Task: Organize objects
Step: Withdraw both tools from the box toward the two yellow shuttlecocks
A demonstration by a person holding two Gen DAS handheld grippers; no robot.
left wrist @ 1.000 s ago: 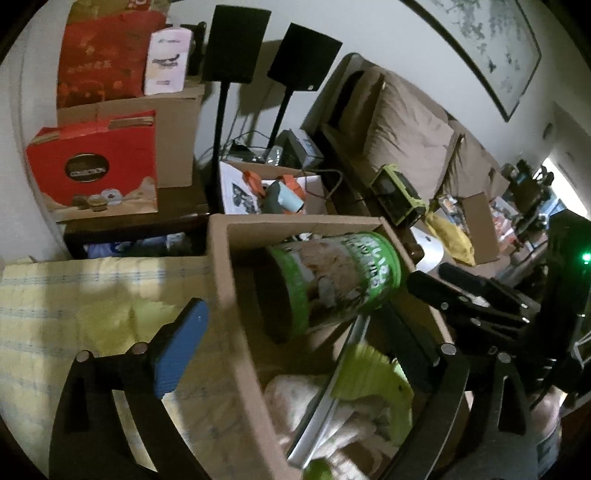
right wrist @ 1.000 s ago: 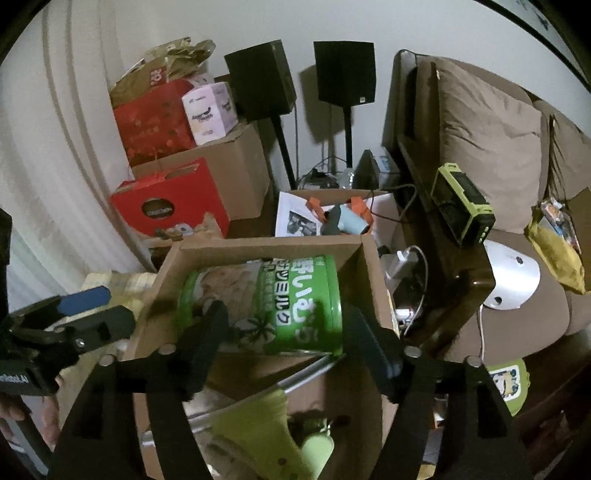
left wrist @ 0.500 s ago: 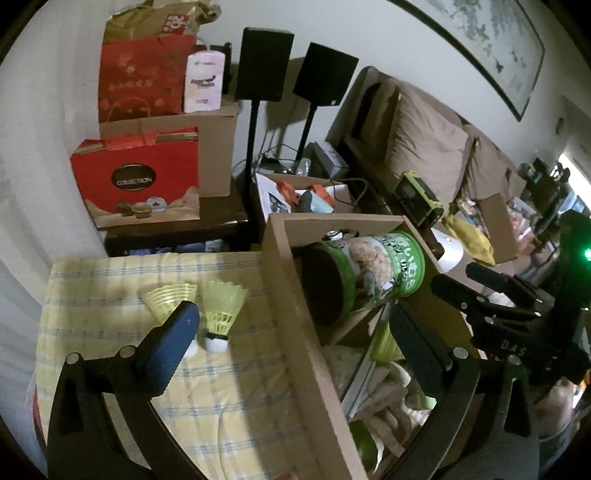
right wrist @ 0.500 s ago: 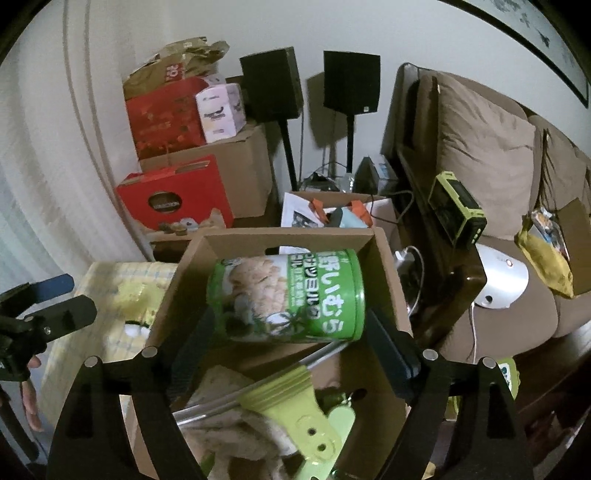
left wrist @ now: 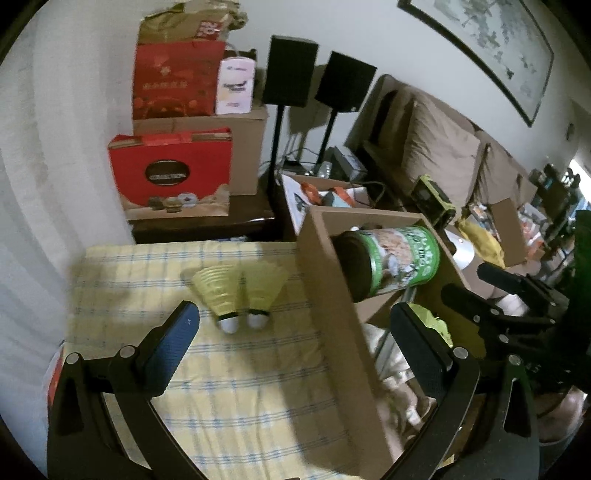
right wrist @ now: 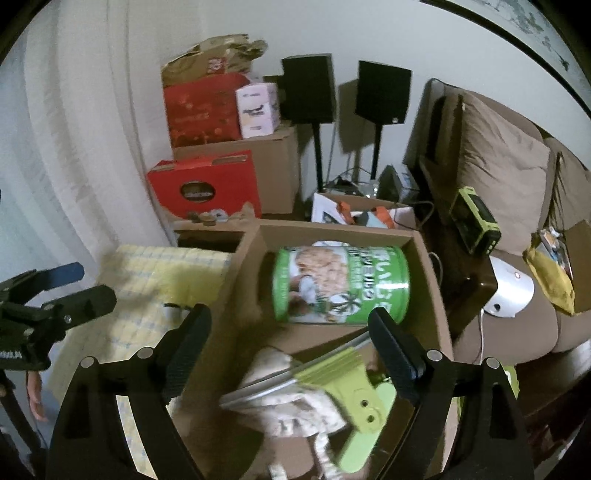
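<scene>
Brown sofa (right wrist: pixel 506 177), black speakers (right wrist: pixel 308 88), white wall (right wrist: pixel 369 33).

Matt brown cardboard box (right wrist: pixel 430 258); glossy printed green tin (right wrist: pixel 341 284); woven yellow checked cloth (left wrist: pixel 229 387); ribbed yellow shuttlecocks (left wrist: pixel 240 291), probably plastic; shiny metal rod (right wrist: pixel 295 373) on smooth lime-green plastic.

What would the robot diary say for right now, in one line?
left claw: open, empty | right claw: open, empty | green can: lying in cardboard box | two shuttlecocks: on checked cloth, outside box
</scene>
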